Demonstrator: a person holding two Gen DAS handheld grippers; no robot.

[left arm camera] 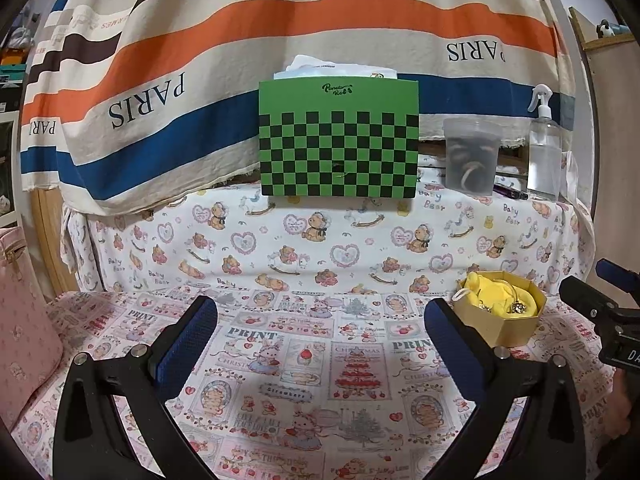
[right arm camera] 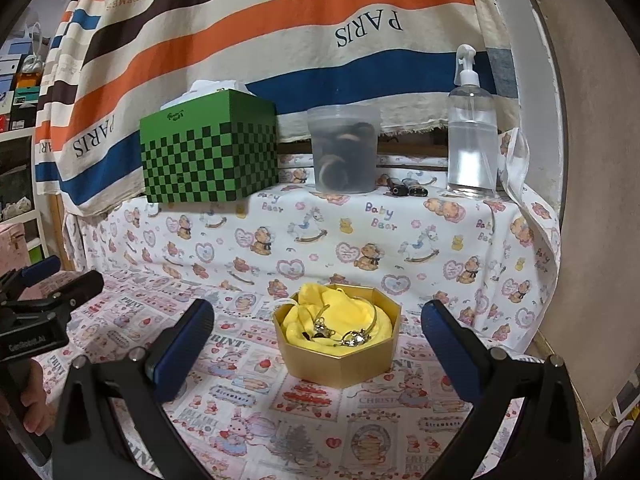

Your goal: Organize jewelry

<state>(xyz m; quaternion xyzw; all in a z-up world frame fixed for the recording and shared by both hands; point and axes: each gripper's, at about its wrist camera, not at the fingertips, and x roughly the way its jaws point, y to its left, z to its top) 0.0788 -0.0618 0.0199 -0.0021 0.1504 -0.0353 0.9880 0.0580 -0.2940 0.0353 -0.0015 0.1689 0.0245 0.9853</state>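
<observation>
- Left gripper (left arm camera: 320, 322): we see both blue-padded fingers (left arm camera: 188, 340) spread wide, nothing between them, over the printed tablecloth (left arm camera: 280, 360) only.
- Right gripper (right arm camera: 318, 338): fingers (right arm camera: 184, 352) equally wide apart, holding nothing; the gold box (right arm camera: 340, 364) sits in the gap ahead of them, touching neither pad.
- We read "GenRobot.AI" on the body of the left gripper where it shows at the left edge of the right wrist view.
- Gold box: octagonal, lid off, lined with a yellow cloth pouch (right arm camera: 340, 312). On the pouch lie a thin metal bangle (right arm camera: 368, 306) and silver pieces (right arm camera: 344, 336), likely rings or charms; detail too small to tell.
- From the left wrist view, the gold box (left arm camera: 500, 320) lies just right of the right-hand finger.
- Cloth under the box reads "PRINT", "Strawbery", "CHRIST…"; the draped cloth (right arm camera: 360, 240) behind the box reads "Baby Bear".
- Behind the box, on the raised ledge: green checkered tissue box (right arm camera: 208, 152) to the left, script logo unreadable; frosted tub (right arm camera: 344, 152) straight behind; clear spray bottle (right arm camera: 472, 132) to the right.
- Above these, the striped towel (right arm camera: 280, 32) shows "PARIS" upside down and "HERMES".
</observation>
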